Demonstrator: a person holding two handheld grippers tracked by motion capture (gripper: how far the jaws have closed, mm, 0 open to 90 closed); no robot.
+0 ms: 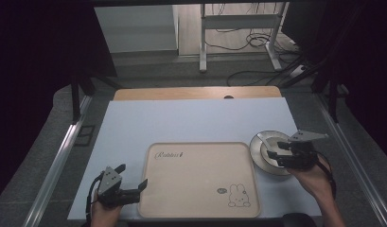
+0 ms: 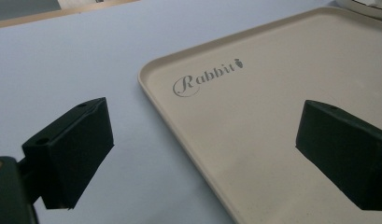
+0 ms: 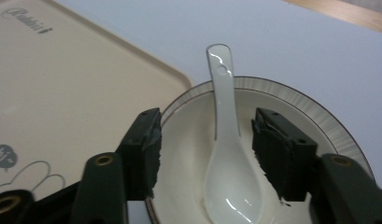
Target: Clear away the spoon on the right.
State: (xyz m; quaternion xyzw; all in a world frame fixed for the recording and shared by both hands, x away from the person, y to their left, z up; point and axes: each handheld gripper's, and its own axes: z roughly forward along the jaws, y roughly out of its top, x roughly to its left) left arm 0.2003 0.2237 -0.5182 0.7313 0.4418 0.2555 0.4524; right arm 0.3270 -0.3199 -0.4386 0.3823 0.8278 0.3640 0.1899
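The right gripper (image 3: 205, 156) hangs over a white bowl (image 3: 291, 100), its jaws spread apart on either side of a white soup spoon (image 3: 226, 154) without touching it. The spoon lies in the bowl, scoop toward the gripper, its handle sticking out over the far rim. From the high view, the bowl (image 1: 259, 143) sits on a pale sheet (image 1: 191, 120) just beside the right edge of a beige tray (image 1: 200, 177), with the right hand (image 1: 314, 177) holding the right gripper (image 1: 275, 155) above it.

At the tray's near left corner, the left gripper (image 1: 133, 178) is held by the left hand (image 1: 103, 208), jaws wide apart and holding nothing. In the left gripper view one jaw is over the sheet (image 2: 62, 60) and the other over the tray (image 2: 254, 116), which carries the word "Rabbit" and, in the high view, a rabbit drawing (image 1: 239, 196).
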